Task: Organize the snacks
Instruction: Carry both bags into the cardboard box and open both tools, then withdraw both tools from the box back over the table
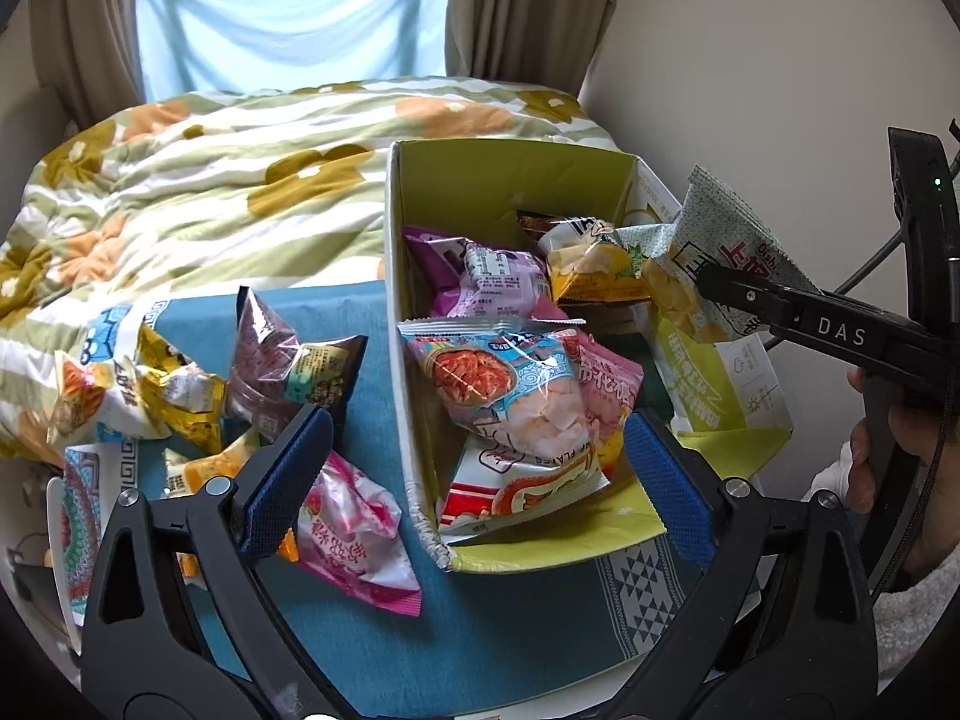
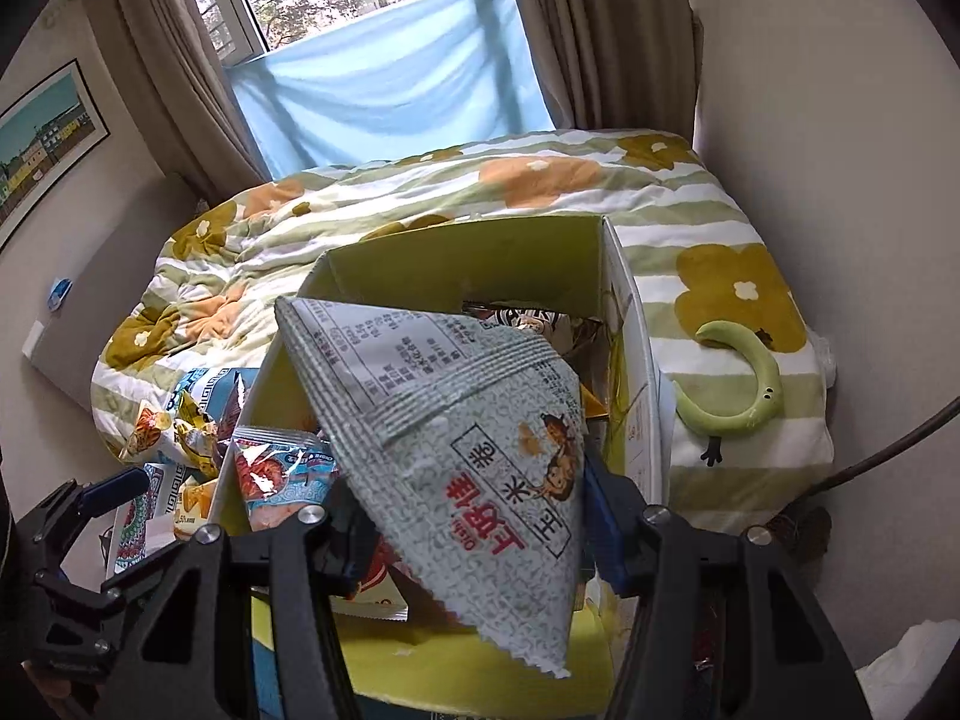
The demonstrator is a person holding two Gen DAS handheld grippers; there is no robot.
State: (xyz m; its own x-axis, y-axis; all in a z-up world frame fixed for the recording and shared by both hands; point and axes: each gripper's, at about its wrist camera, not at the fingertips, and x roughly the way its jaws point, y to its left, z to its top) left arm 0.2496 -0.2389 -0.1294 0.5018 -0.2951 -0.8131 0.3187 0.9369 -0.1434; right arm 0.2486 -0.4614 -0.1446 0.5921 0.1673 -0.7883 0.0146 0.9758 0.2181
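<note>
**Light, crinkly packet held over the box**

Left wrist view: the left gripper (image 1: 474, 450) stands wide and empty above the cardboard box (image 1: 396, 276).

Right wrist view: the right gripper (image 2: 474, 531) pinches the grey-green snack bag (image 2: 480, 438) over the box; it looks light, puffy and slippery, best gripped at its crimped seam.

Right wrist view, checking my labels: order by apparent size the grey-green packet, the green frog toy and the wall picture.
1. Grey-green packet, held in the right gripper; nearness to the camera inflates it.
2. Frog toy and wall picture look alike; unranked.
</note>
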